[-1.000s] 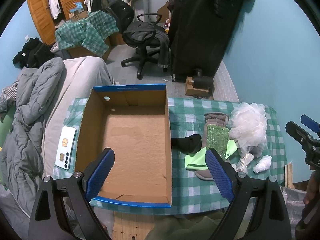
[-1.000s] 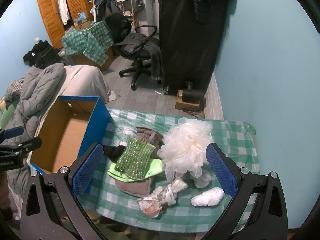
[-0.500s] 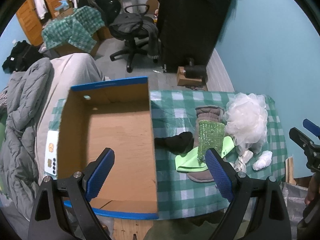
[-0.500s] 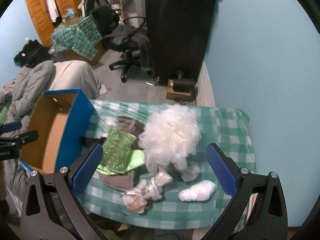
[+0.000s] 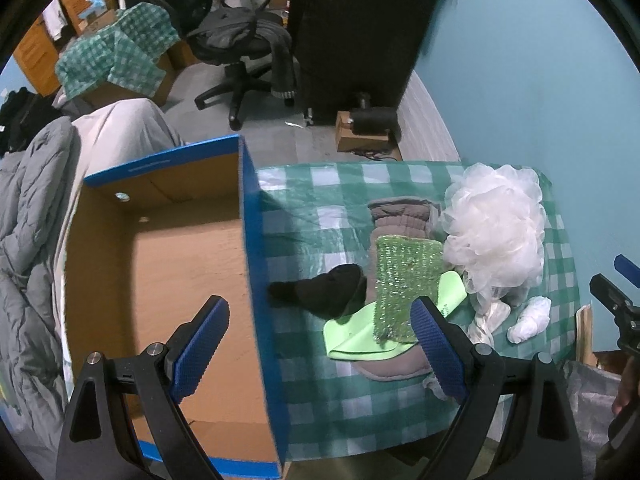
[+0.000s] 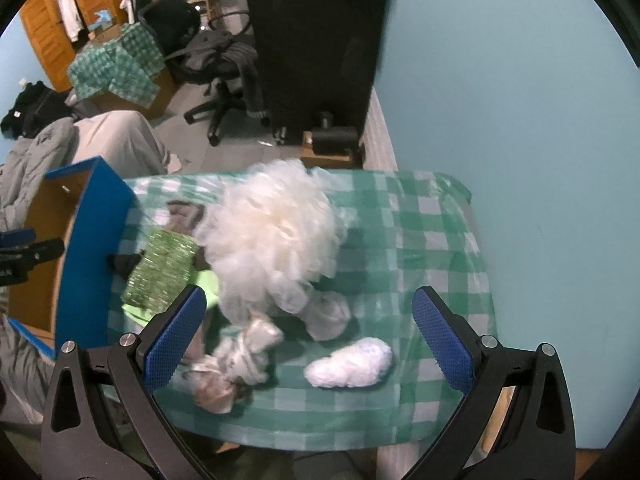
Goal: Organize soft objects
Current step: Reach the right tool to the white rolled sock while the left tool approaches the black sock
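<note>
The left gripper stands wide open with nothing between its blue pads, and the right gripper is spread just as wide and likewise holds nothing. The left one hangs above the near edge of the table, tilted down; its left finger shows over the inside of the cardboard box and its right finger over the pile of soft things, with the box's blue side wall running between the two. The right gripper also points down from the near edge: between its fingers lie a knotted plastic bag and a small white wad, and just ahead of the fingertips sits the white mesh bath pouf. Close to its left finger lies the green sparkly scrubber, resting on a lime green cloth and a grey-brown sock, with a black sock touching the box wall. Everything sits on a green checked tablecloth against a light blue wall. Farther off stand a black office chair, a tall black case and a grey quilt on the left.
</note>
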`<state>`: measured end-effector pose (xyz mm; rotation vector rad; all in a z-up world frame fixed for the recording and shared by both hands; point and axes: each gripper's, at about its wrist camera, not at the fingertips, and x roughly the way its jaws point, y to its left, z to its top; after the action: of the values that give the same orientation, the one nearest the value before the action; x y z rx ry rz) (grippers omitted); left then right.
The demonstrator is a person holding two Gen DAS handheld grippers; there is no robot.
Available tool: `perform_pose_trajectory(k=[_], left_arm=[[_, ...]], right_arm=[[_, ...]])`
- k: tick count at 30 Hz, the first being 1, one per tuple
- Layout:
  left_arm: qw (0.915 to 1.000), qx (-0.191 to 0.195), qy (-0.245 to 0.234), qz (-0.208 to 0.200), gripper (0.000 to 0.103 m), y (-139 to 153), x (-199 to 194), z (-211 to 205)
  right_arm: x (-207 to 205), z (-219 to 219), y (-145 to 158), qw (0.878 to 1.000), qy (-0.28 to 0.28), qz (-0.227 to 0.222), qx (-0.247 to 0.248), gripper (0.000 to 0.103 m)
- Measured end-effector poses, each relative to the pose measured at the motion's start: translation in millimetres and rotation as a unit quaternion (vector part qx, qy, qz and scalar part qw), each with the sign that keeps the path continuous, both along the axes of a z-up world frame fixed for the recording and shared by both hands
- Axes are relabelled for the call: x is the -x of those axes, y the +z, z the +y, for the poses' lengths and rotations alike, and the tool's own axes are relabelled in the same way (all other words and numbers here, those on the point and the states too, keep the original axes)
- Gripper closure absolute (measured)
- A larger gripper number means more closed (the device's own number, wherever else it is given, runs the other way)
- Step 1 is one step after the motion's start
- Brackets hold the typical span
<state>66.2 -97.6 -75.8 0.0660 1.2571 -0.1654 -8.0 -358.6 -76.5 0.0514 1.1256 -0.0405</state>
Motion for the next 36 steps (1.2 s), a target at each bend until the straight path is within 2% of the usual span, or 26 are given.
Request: perform_pose_trajectory(k=[7,20,28,36], left_arm=[[0.9996,0.015,-0.006,0.022,0.01,-22,-9,-14],[0.9976,-0.008,-0.003,0.068,0.01,-69,-16,-24],[0.9966,0.002,0.013,0.081,0.01,-78,-18,-12],[0.9968,-0.006,0.012,0.078,0.01,-80,-18,-11]], right_arm=[[7,-18,-16,1.0,-0.017,0.02,-0.007,0.002],[14,-32,-48,0.998,-0.035,0.05,-0.03,0.002],[15,-32,-59,0.997,-0.038,0.064,-0.037,0.002],[13,-27,-65,0.996,-0.034,0.069,-0.04,0.002]])
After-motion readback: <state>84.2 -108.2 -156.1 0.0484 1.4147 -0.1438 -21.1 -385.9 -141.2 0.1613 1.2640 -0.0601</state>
